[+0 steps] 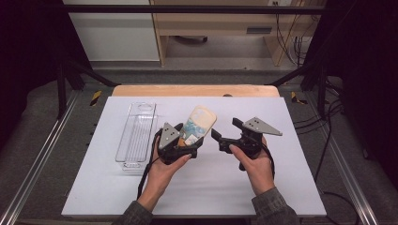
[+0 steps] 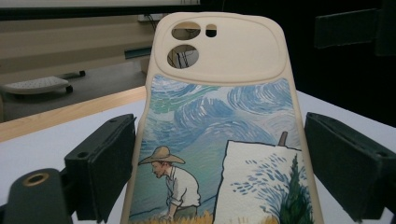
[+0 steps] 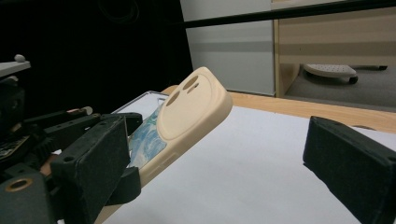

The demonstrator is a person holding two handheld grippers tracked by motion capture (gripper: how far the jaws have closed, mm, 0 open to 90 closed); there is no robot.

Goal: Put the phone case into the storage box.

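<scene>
High view: left gripper [image 1: 184,132] holds phone case [image 1: 199,123]; right gripper [image 1: 225,131] wide, empty.

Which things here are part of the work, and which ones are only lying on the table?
In the work: phone case, held up off the table in the left gripper; right gripper, open beside it.

Lying about: clear plastic tray, left on the white table.

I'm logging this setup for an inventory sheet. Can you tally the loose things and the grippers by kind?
Phone case, cream with a painted scene: 1
Clear plastic tray: 1
Handheld grippers, left gripper and right gripper: 2
Total: 4
</scene>
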